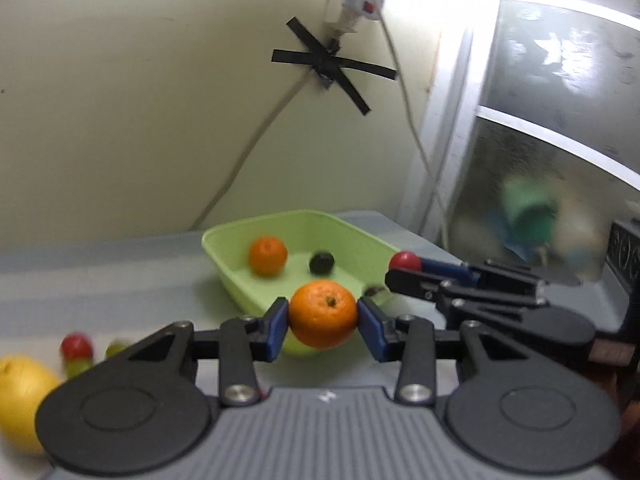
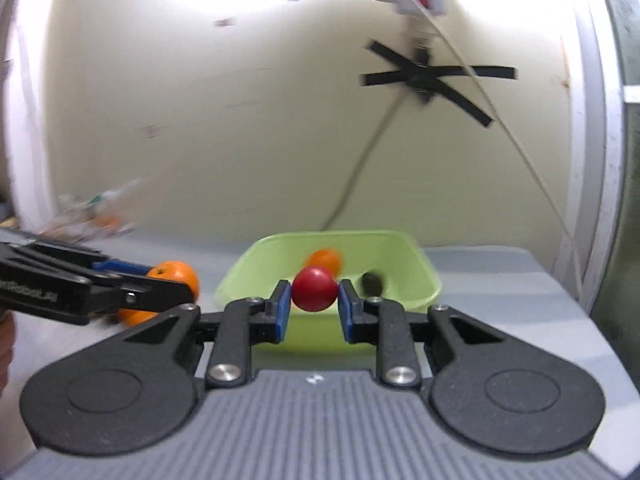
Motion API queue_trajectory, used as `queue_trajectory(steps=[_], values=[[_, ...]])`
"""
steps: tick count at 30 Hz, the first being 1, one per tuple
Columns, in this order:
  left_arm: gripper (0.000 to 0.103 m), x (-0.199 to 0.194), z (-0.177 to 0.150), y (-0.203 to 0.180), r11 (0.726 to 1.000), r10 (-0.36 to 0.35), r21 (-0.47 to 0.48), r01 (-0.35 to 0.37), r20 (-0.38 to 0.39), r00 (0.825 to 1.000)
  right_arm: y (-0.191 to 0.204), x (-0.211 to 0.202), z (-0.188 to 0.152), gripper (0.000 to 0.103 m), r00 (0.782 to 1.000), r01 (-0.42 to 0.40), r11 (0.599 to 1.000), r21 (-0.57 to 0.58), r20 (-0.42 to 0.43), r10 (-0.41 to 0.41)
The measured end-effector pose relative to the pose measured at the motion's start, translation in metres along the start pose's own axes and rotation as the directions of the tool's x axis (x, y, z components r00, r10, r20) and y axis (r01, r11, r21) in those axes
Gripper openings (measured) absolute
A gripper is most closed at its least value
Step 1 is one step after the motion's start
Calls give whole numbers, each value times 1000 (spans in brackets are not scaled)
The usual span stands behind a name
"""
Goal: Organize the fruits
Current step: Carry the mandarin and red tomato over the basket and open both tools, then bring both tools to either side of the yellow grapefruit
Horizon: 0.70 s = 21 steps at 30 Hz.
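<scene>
Your left gripper (image 1: 323, 314) clamps a round orange (image 1: 322, 313); your right gripper (image 2: 314, 289) clamps a small red fruit (image 2: 314, 289), both before the light-green plastic tub (image 1: 224, 236).

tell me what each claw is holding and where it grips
Left claw pinches an orange by its sides; right claw pinches a red fruit by its sides.

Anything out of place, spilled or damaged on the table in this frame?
Nothing stands out. The green tub sits upright holding an orange and a dark fruit; loose fruit left of it is simply unsorted.
</scene>
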<state>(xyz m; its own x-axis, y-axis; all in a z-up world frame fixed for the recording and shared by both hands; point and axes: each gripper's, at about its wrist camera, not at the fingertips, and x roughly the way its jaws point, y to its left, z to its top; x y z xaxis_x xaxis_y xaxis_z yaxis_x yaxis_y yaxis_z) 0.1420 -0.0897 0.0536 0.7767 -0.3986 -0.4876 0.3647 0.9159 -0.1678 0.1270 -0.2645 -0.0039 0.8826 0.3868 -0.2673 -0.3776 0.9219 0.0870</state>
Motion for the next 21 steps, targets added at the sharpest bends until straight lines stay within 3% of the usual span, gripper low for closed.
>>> queue_trajectory(steps=[4,9,11,13,14,21], values=[[38,35,6,-7,997,58,45,-58,-16,998,-13,23,-6,29,999,35,999,22,-38,-34],[39,61,2,-16,991,109,86,-107,-25,994,-11,22,-9,30,998,61,998,-14,-16,-61],[45,63,1,-13,991,113,71,-111,-32,993,-16,21,-9,31,998,53,999,10,-20,-53],[49,59,0,-11,991,120,63,-118,-29,992,-21,18,-9,46,998,56,997,43,-3,-56],[49,55,0,-11,992,114,65,-113,-23,993,-24,15,-9,48,998,57,997,60,9,-58],[51,-17,-31,-13,997,37,73,-40,36,999,-28,-1,-13,48,998,49,988,149,43,-56]])
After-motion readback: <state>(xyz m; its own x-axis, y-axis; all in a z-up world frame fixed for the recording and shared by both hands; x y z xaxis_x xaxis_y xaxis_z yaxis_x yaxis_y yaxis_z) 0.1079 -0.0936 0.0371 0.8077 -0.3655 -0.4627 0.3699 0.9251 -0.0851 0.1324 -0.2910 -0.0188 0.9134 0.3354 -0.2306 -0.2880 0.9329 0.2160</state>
